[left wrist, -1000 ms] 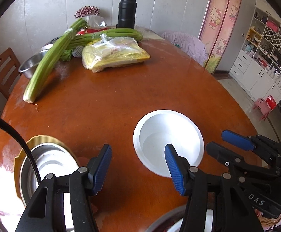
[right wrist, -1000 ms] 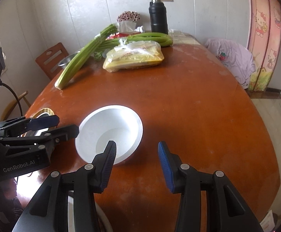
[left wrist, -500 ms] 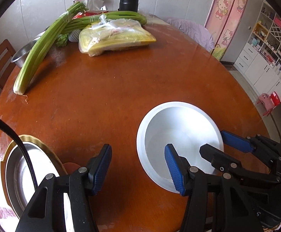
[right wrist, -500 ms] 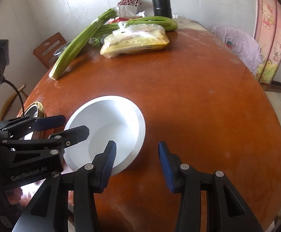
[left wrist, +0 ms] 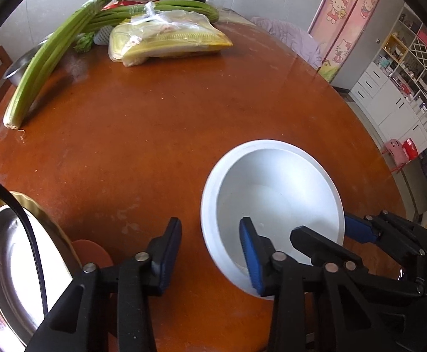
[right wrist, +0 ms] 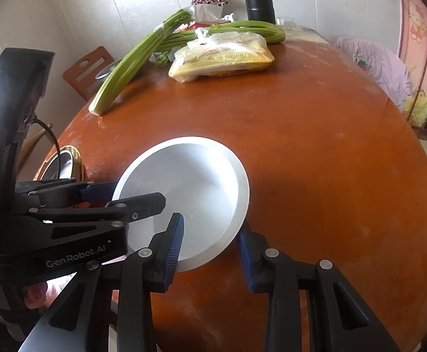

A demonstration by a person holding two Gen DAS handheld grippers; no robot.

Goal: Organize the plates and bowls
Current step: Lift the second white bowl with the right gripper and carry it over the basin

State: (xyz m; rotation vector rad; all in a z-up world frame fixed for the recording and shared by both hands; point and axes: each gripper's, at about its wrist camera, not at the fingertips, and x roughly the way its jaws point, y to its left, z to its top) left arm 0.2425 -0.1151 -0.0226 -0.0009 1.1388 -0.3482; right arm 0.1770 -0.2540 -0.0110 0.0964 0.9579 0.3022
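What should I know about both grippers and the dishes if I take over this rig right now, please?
Left gripper: open, straddling the near-left rim of the white bowl, one finger inside, one outside.
Right gripper: open, straddling the bowl's near-right rim the same way.
Neither is closed on the rim yet.
The bowl sits upright on the table. A steel plate lies on a gold-rimmed plate at the table's left edge.
Done: both grippers lined up on the bowl.
Left: close, lift, and probably stack the bowl with the plates.
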